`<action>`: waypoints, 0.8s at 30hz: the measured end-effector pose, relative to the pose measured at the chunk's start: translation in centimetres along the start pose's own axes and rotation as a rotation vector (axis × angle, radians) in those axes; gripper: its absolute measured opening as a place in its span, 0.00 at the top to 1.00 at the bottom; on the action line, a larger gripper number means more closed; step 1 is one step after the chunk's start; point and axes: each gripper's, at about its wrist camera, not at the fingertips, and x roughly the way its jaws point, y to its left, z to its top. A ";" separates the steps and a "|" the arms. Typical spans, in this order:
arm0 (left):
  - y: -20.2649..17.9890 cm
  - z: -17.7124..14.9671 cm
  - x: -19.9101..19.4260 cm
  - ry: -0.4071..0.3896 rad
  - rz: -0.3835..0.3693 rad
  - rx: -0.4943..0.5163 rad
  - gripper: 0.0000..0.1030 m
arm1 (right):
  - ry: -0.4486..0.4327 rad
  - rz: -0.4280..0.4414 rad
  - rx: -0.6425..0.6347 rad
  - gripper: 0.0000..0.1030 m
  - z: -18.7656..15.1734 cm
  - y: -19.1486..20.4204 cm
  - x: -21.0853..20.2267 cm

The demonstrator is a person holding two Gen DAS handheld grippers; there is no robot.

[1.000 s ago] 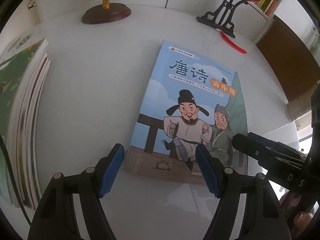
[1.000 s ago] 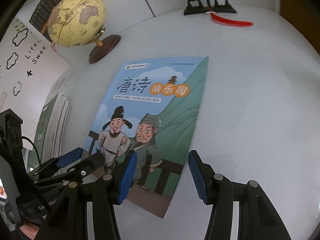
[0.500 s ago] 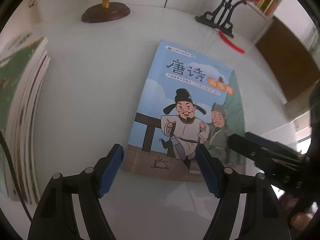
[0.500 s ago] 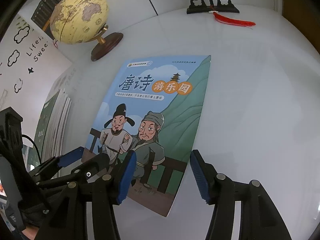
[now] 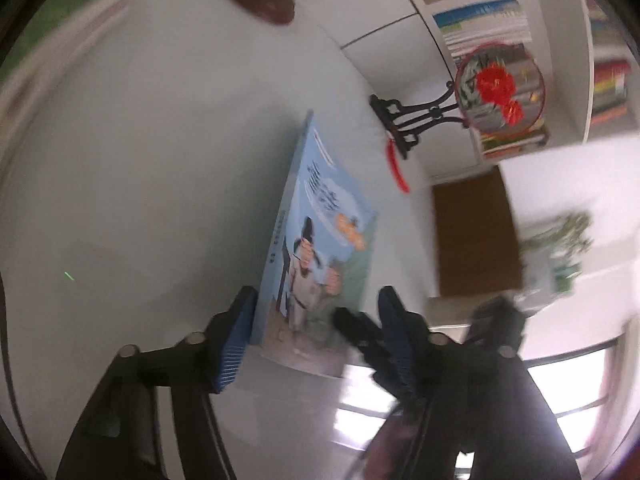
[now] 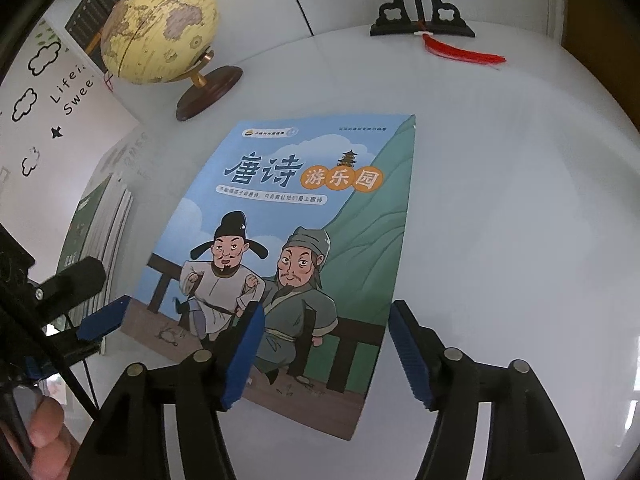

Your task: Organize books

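Closing in on a thin blue picture book (image 6: 288, 248) that lies flat, cover up, on a glossy white table (image 6: 520, 200), two handheld grippers work at its near edge. The left gripper (image 5: 316, 336) is rolled onto its side in its own blurred view, so the book looks edge-on there; its jaws have just been closing, and the book's spine-side corner sits between the blue pads, though whether they press on it cannot be told. The right gripper (image 6: 324, 352) hovers over the lower right corner of the cover; its jaws have just been opening, and the book's right edge runs between pads that do not touch it.

This looks like the pick-up step: one loose book to be lifted and joined to the stack of books (image 6: 100, 236) lying well apart at the table's left edge. The next move likely calls for getting a pad under the thin cover, which lies tight against the slick surface and may slide rather than lift.

A globe (image 6: 160, 28) on a wooden base and a black ornamental stand (image 6: 420, 20) with a red tassel (image 6: 460, 52) sit at the table's far side. Shelves of books line the wall behind.
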 end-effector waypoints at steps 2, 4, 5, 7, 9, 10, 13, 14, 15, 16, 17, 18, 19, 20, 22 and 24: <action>-0.3 -0.1 0.9 0.011 -0.014 -0.007 0.54 | -0.001 0.009 -0.006 0.33 -0.1 0.0 0.0; -0.9 -0.3 2.2 0.012 0.034 0.023 0.63 | 0.002 0.015 -0.020 0.33 -0.1 0.0 0.0; -0.9 -0.4 2.6 0.016 0.050 0.026 0.70 | 0.002 0.021 -0.026 0.33 -0.2 0.1 0.0; -0.6 -0.5 3.4 0.018 0.101 0.018 0.81 | 0.000 0.031 -0.037 0.33 -0.2 0.0 0.0; -0.2 -0.5 4.2 0.021 0.156 0.000 0.88 | 0.000 0.051 -0.028 0.33 -0.1 -0.4 0.0; -0.1 -0.6 4.4 0.021 0.163 -0.014 0.88 | 0.002 0.065 -0.014 0.33 0.0 -0.7 -0.1; -0.3 -0.6 4.3 0.035 0.116 -0.045 0.91 | 0.020 0.145 0.064 0.33 -0.2 -2.2 -0.6; -0.2 -0.5 4.2 0.047 0.078 -0.079 0.92 | 0.027 0.174 0.091 0.33 -0.2 -2.8 -0.8; -0.1 -0.4 4.1 0.055 0.047 -0.106 0.92 | 0.032 0.201 0.118 0.34 -0.4 -3.4 -0.9; -0.1 -0.3 4.0 0.061 0.020 -0.130 0.93 | 0.037 0.229 0.150 0.34 -0.6 -4.0 -1.1; -0.2 -0.2 3.9 0.061 0.003 -0.145 0.93 | 0.044 0.255 0.177 0.34 -0.9 -4.4 -1.2; -0.5 -0.1 3.8 0.062 -0.011 -0.155 0.93 | 0.058 0.292 0.214 0.34 -1.2 -5.1 -1.4; -0.9 0.0 3.7 0.065 -0.024 -0.164 0.93 | 0.068 0.320 0.244 0.34 -1.6 -5.5 -1.5; -1.2 0.1 3.8 0.067 -0.033 -0.172 0.93 | 0.078 0.355 0.283 0.34 -2.1 -6.1 -1.7; -1.9 0.3 3.9 0.074 -0.051 -0.184 0.93 | 0.091 0.418 0.361 0.34 -3.0 -7.1 -1.9; -2.4 0.2 4.1 0.084 -0.056 -0.197 0.93 | 0.106 0.504 0.464 0.34 -4.3 -8.3 -1.7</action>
